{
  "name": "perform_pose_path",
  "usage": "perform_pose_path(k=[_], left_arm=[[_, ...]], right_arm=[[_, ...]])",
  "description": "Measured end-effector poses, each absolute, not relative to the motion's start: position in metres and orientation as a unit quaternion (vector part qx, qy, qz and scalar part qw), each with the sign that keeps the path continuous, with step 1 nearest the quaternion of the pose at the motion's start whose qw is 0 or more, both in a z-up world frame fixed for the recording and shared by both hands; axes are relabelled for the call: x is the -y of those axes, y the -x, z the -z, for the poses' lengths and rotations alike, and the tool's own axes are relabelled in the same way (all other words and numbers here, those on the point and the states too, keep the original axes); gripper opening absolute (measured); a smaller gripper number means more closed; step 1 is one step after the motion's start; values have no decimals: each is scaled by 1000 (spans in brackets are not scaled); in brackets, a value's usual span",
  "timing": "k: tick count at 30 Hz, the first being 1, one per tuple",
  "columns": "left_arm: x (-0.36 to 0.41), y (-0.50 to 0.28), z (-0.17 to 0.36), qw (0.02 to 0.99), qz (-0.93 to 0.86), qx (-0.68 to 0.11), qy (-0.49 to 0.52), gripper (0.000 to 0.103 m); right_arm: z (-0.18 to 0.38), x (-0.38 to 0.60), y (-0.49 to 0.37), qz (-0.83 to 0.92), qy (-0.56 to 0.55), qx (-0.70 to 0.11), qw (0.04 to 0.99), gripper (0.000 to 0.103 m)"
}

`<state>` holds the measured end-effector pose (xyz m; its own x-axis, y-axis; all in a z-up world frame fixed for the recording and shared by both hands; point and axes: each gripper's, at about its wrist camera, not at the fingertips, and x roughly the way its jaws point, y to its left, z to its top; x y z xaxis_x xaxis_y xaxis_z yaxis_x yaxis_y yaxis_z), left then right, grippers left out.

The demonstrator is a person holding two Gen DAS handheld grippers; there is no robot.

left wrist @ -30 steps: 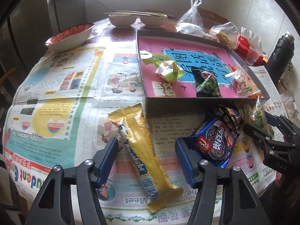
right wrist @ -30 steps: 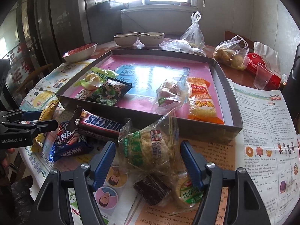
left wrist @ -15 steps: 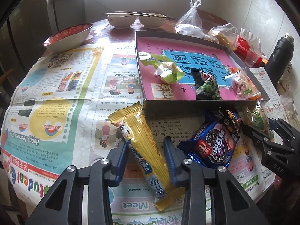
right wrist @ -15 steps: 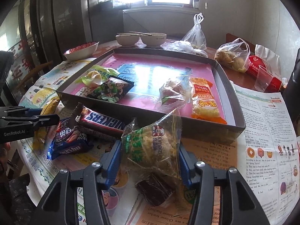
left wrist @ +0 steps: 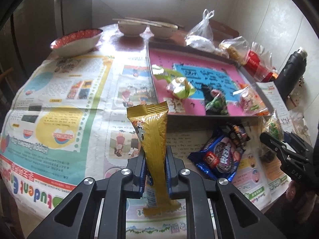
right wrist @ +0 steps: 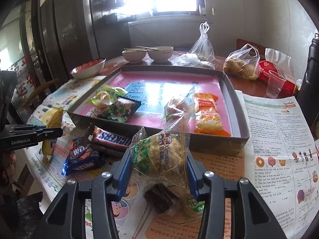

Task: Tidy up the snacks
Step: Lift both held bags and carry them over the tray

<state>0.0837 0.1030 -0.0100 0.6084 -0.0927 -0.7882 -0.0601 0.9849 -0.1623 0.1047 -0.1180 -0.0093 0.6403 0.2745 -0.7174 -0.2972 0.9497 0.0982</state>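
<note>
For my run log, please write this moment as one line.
left tongs: shut on gold wafer bar | right tongs: closing on rice cracker bag | tray: holds four snacks

I read "SNICKERS" on the brown bar (right wrist: 111,141), "Ximaizi" on the rice-cake packet (right wrist: 159,155), "GenRobot.AI" on the left gripper (right wrist: 57,132), and "Student" upside down on the newspaper (left wrist: 30,187).
</note>
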Motion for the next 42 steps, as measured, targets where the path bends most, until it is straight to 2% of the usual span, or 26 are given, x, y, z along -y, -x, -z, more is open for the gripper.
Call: perform_pose_path(k=[11, 27, 42], left_arm=[[-97, -71, -24, 913, 19, -399, 85, 16], [-79, -99, -64, 934, 38, -346, 84, 16], [-68, -130, -71, 940, 44, -326, 87, 16]], right_arm=[[-7, 120, -101, -158, 4, -375, 913, 48], [-21, 134, -110, -143, -17, -358, 922, 48], [-39, 162, -123, -114, -37, -338, 933, 48]])
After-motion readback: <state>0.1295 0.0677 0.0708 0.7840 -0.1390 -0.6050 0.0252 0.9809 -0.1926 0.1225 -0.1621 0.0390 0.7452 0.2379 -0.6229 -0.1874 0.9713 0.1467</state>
